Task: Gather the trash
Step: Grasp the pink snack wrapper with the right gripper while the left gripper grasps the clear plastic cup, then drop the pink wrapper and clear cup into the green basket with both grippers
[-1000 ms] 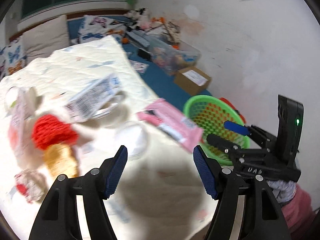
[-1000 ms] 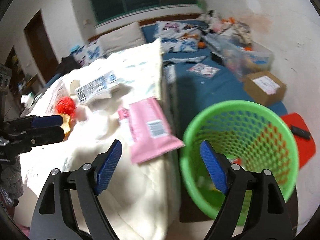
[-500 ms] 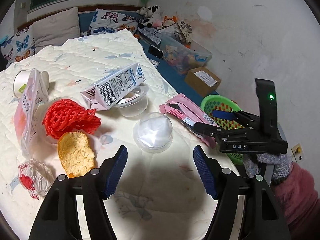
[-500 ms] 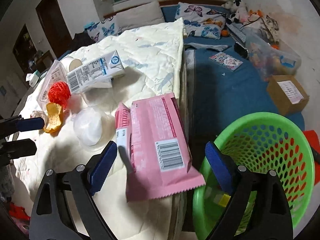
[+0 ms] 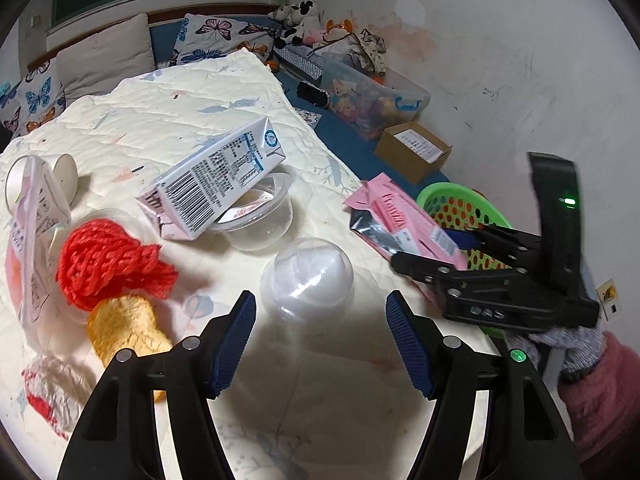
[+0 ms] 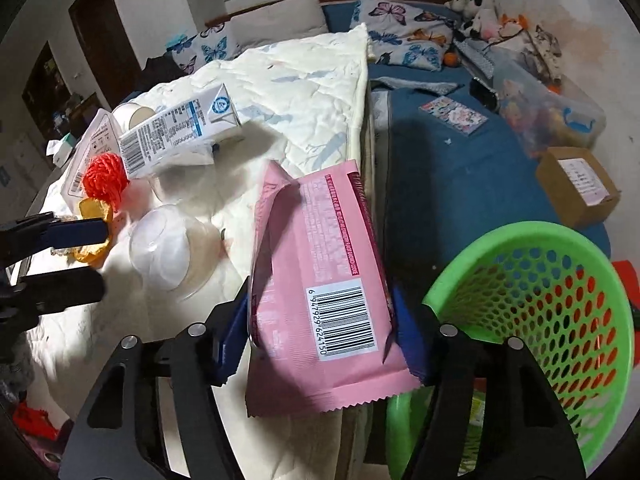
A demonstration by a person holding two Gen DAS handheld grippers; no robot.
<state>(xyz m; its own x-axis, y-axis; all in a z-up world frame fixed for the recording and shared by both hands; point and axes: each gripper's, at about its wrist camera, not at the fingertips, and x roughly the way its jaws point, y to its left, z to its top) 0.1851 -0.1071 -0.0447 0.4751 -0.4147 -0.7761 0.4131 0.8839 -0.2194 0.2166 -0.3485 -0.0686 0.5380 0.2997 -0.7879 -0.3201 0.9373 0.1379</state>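
Right tool seemingly pinches a light, crinkly pink wrapper near its barcode end; left tool gapes wide.

Right gripper fingers have closed around the pink packet.

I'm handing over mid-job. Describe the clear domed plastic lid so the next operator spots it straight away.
Start at the cream quilt covered with trash. The clear domed lid lies near its front edge, just ahead of the open left gripper, between the red mesh netting and the pink wrapper. Nothing else there is a see-through, frosted-looking round dome.
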